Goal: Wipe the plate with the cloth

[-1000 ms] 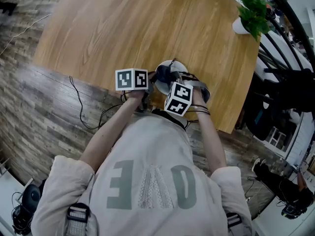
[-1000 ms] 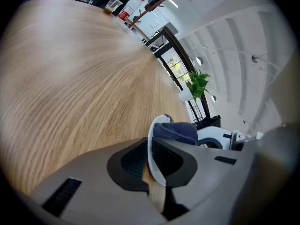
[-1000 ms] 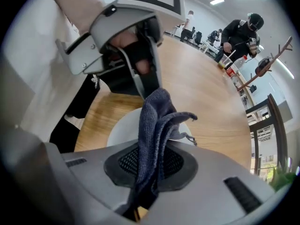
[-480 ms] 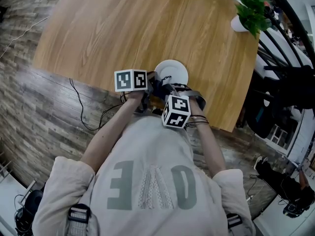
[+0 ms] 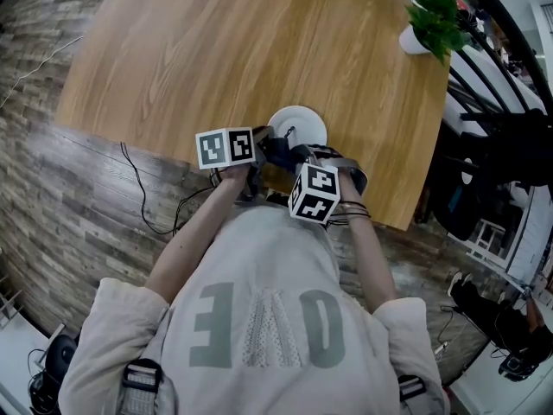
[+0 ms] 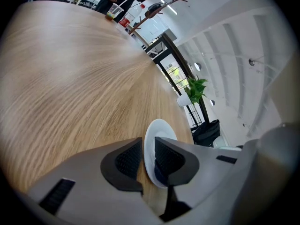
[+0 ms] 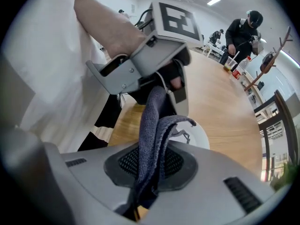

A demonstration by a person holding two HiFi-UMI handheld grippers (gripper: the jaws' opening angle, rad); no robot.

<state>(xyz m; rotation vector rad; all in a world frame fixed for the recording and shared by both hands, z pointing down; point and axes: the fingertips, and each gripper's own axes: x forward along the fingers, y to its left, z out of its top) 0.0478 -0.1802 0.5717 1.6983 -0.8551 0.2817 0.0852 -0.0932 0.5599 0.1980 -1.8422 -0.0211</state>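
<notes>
A small white plate (image 5: 298, 125) lies near the front edge of the wooden table (image 5: 216, 50). My left gripper (image 5: 263, 145) has the plate's near rim (image 6: 157, 135) between its pads. Its jaws are opening, and I see no gap at the rim. My right gripper (image 5: 294, 158) is shut on a dark blue cloth (image 7: 152, 139), which bunches up from between its pads. It hovers just in front of the plate, pointing steeply down. In the right gripper view the plate (image 7: 194, 135) shows behind the cloth, with the left gripper's (image 7: 180, 95) marker cube above.
A potted plant (image 5: 429, 20) stands at the table's far right corner. Dark chairs (image 5: 501, 154) crowd the right side. A cable (image 5: 147, 188) trails on the plank floor at left. Far off, a person (image 7: 243, 29) stands by a drink cup (image 6: 112, 13).
My right gripper has drawn the cloth back off the plate toward the person, so the plate's white face is uncovered. The left gripper has stayed at the rim.
</notes>
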